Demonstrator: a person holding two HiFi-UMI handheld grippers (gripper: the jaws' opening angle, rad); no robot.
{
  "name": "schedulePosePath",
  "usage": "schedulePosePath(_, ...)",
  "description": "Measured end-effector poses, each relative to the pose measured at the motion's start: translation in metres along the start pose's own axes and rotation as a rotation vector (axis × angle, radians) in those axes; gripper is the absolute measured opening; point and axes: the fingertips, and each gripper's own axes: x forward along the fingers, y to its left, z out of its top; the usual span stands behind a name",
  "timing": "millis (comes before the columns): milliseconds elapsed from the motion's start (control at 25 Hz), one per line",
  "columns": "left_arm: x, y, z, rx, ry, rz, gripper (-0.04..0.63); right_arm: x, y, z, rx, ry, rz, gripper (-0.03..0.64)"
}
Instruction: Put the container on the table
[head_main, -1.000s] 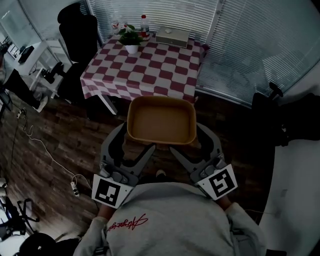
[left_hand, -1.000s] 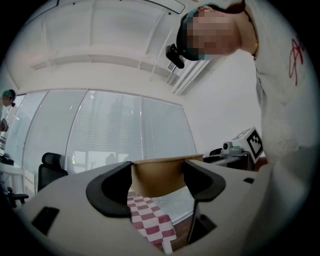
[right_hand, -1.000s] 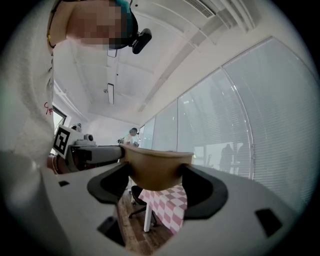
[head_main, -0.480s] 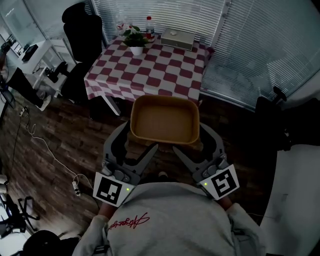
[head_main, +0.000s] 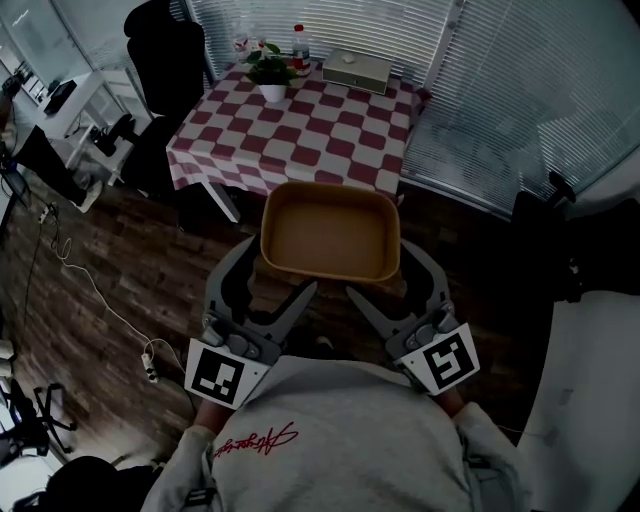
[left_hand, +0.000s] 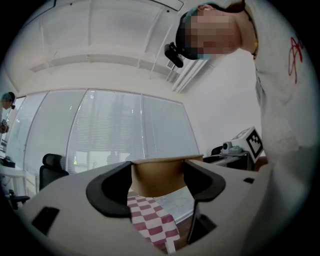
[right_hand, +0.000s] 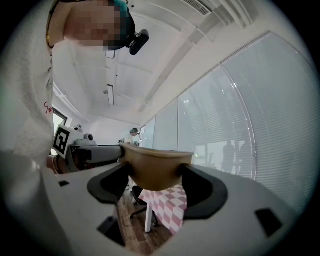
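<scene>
Closer comes the table (head_main: 320, 140) now: half a second back a strip of floor showed between it and the container (head_main: 330, 235), and that strip is gone, the tub's far rim covering the table's near edge in the head view

Nearest of all, a grey sweatshirt (head_main: 320, 440) with red script fills the bottom of the head view. Just beyond it sit the two marker cubes, one on the left gripper (head_main: 280, 272) and one on the right gripper (head_main: 380, 275)

Both tongs reach toward the table, and both are working. Left gripper view: the tan wall sits squarely between the dark pads, touching each, so those jaws are clamped on the container. Right gripper view: same story, the rounded tan corner is pinched between its pads

So the container, a tan rectangular tub with nothing in it, is up in the air, carried from its near side by both tools, on the near side of the table. Whether its far rim truly hangs over the tabletop, the views don't settle

Left of the table, a pale cable (head_main: 90, 295) trails over the dark wooden floor (head_main: 130, 270)

On to the table itself, under a red-and-white checked cloth. At its far edge stand a potted plant (head_main: 272, 75), a bottle (head_main: 299, 45) just behind that, and a pale flat box (head_main: 355, 72) to the right. At the table's far left corner stands a black chair (head_main: 170, 50), and closed blinds (head_main: 520, 90) run behind and to the right of it
</scene>
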Motion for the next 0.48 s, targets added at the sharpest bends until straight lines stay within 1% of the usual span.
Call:
schedulePosePath(160,-0.003,0.002,-0.003,-0.006,0.008,0.012,0.319,0.003,0.002,-0.004,0.016,0.002,0.015,0.333)
schedulePosePath(480,0.006,0.016,-0.006,-0.003,-0.011,0.014,0.319,0.018,-0.005,-0.005,0.006,-0.009,0.017,0.333)
